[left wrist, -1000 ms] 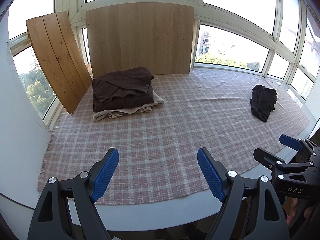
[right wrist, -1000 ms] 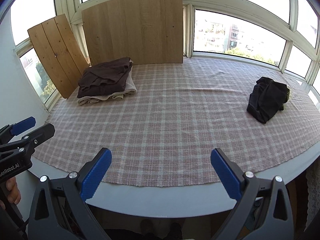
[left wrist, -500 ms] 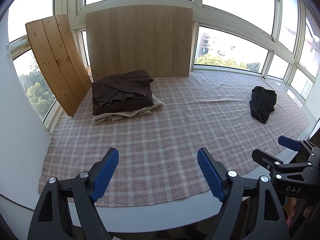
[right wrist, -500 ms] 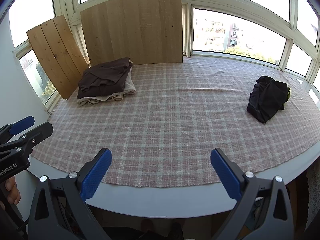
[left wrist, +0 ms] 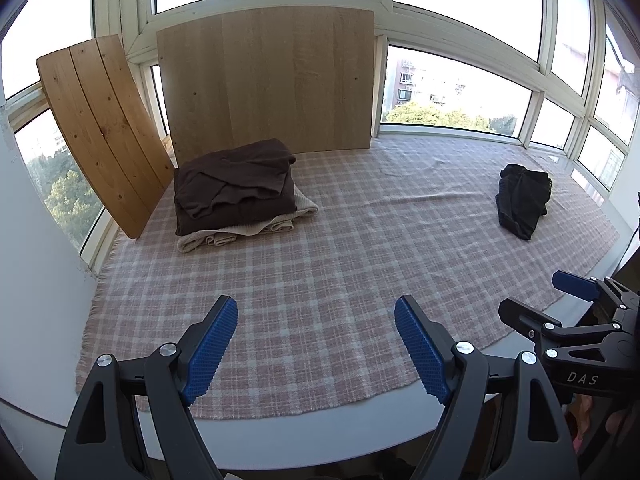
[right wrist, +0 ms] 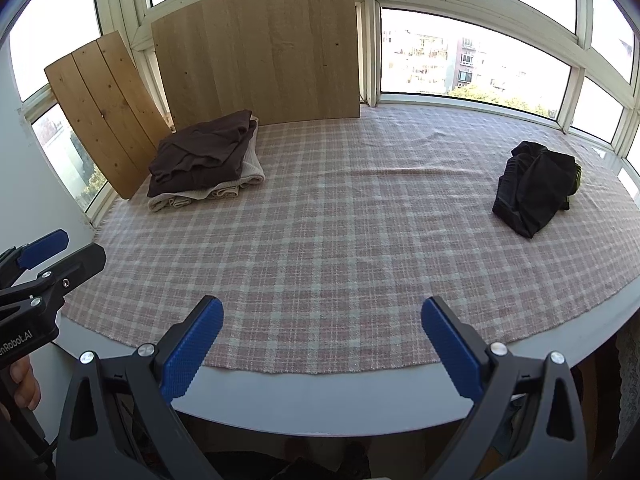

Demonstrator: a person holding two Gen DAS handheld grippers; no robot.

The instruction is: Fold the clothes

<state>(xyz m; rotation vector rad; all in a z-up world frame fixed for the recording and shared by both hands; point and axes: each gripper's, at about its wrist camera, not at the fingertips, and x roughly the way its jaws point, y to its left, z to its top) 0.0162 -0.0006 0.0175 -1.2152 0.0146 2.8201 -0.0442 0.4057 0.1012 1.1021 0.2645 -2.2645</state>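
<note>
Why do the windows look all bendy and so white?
Left wrist view: the fisheye lens bows the window frames, and bright daylight washes out the sky. Right wrist view: same bowing, and the black garment is too dark to show folds clearly.

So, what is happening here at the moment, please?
A person holds two grippers at the near edge of a table covered by a plaid cloth, folding clothes. The left gripper and the right gripper are both open and hold nothing. A folded brown garment lies on a folded beige one at the far left. A crumpled black garment waits, unfolded, at the far right.
</note>
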